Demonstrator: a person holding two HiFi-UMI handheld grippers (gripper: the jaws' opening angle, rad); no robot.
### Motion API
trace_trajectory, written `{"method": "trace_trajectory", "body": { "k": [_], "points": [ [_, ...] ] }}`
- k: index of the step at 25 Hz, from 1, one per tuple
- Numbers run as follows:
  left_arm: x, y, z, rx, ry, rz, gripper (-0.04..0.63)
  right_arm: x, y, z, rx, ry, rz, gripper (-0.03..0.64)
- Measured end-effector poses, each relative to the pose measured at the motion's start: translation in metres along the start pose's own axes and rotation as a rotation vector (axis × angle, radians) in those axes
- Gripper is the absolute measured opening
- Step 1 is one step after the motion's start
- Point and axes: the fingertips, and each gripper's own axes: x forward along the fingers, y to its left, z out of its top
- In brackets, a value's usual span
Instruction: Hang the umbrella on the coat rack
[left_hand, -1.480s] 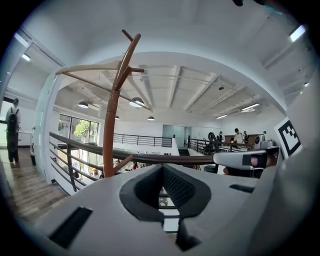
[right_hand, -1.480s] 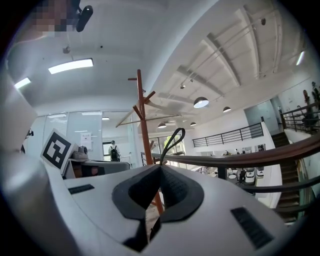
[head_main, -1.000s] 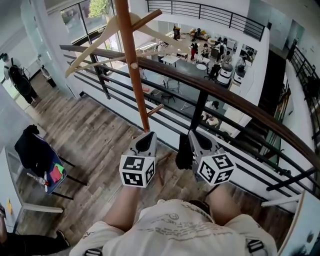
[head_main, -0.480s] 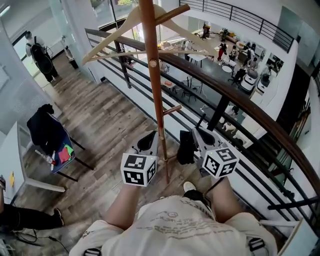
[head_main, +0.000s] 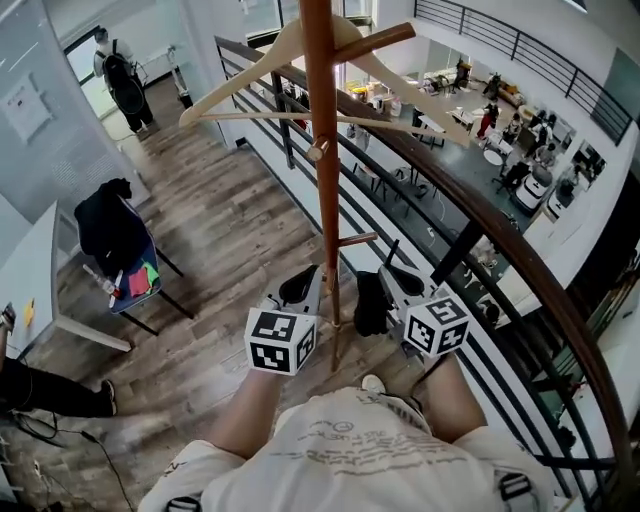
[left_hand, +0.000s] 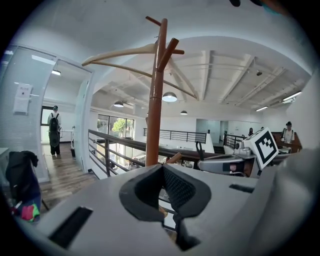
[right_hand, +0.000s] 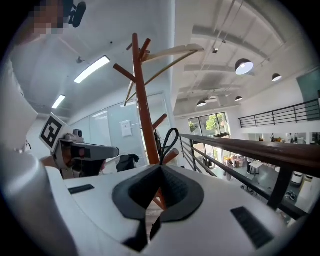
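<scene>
The brown wooden coat rack (head_main: 322, 150) rises straight ahead, with a pale wooden hanger (head_main: 250, 75) on its top pegs and a short lower peg (head_main: 358, 240). My right gripper (head_main: 388, 275) is shut on the folded black umbrella (head_main: 370, 303), which hangs at its left side just right of the pole. In the right gripper view the umbrella's black loop (right_hand: 169, 140) sticks up past the jaws, close to a lower peg (right_hand: 170, 156) of the rack (right_hand: 142, 110). My left gripper (head_main: 305, 280) is shut with nothing in it, just left of the pole (left_hand: 156, 100).
A dark railing (head_main: 480, 215) runs behind the rack, with an open atrium and people far below. A stand draped with dark clothes (head_main: 110, 235) and a white table (head_main: 40, 290) are to the left. A person with a backpack (head_main: 120, 80) stands at the far end of the wooden floor.
The view has swung left and nearer the rack, so the pole now stands between my two grippers. Both grippers keep their hold and spacing.
</scene>
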Motion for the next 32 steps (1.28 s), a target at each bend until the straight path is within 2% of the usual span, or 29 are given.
{"method": "trace_trajectory", "body": {
  "k": [3,11,18,32],
  "points": [
    [0.006,-0.003,-0.002,-0.003,0.009,0.027,0.005,0.009,-0.008,-0.005,-0.006,0.029,0.04,0.002],
    [0.008,-0.008,-0.006,-0.022,0.016,0.11,0.005,0.023,-0.026,-0.02,-0.015,0.103,0.076,0.002],
    [0.012,-0.003,-0.008,-0.026,0.04,0.166,0.005,0.04,-0.037,-0.021,0.003,0.121,0.118,0.002],
    [0.017,0.008,-0.008,-0.037,0.067,0.214,0.005,0.059,-0.029,-0.003,-0.042,0.139,0.2,0.002]
  ]
}}
